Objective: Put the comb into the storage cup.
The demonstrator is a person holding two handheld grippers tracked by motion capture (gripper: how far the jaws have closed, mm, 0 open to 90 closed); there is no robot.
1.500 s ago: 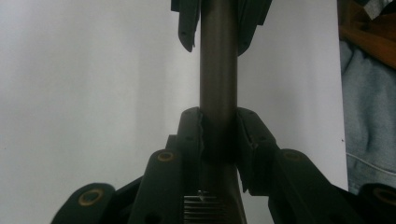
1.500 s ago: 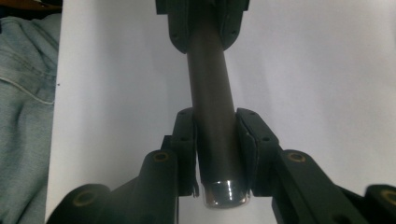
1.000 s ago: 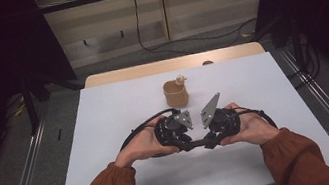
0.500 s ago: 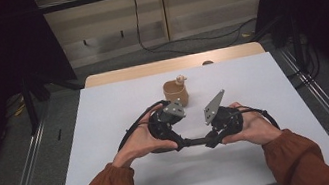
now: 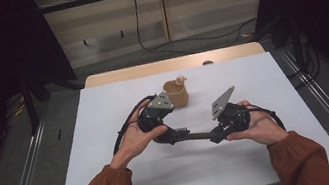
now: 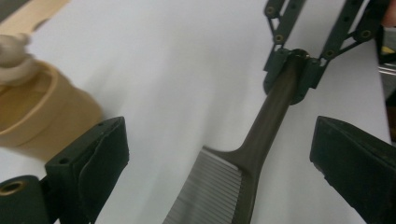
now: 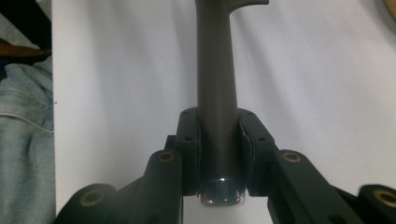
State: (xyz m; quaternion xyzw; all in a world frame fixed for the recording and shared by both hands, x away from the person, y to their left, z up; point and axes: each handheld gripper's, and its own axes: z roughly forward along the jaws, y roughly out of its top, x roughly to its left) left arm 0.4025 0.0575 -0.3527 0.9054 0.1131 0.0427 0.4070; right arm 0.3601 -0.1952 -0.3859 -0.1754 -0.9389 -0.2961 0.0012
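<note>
Between the two hands, low over the white surface [image 5: 116, 181], hangs a dark comb [image 6: 254, 154], its long axis running roughly level from one tongs to the other. Handle end sits clamped in the right tongs [image 7: 219, 154]; their pads squeeze the handle on both sides, with its rounded butt poking out just behind the pads. Toothed end points toward the left tongs [image 6: 219, 154], seen in the left gripper view with the teeth [image 6: 205, 191] low between the jaws. Left tongs stand wide apart and have just been opening; the comb lies in the gap, nearer the right-hand jaw, but neither pad presses it. So the comb's weight is on the right tongs alone.

Looks like a hand-over just made, left to right. In the high view the left tongs [image 5: 175, 134] and right tongs [image 5: 214, 137] face each other along the comb's line.

A tan cup [image 5: 176, 93] with a small pale figure on its rim stands on the surface just beyond the left tongs, close to the left-hand jaw. Next move likely carries the comb to the cup; left should back off along the comb's axis first.
</note>
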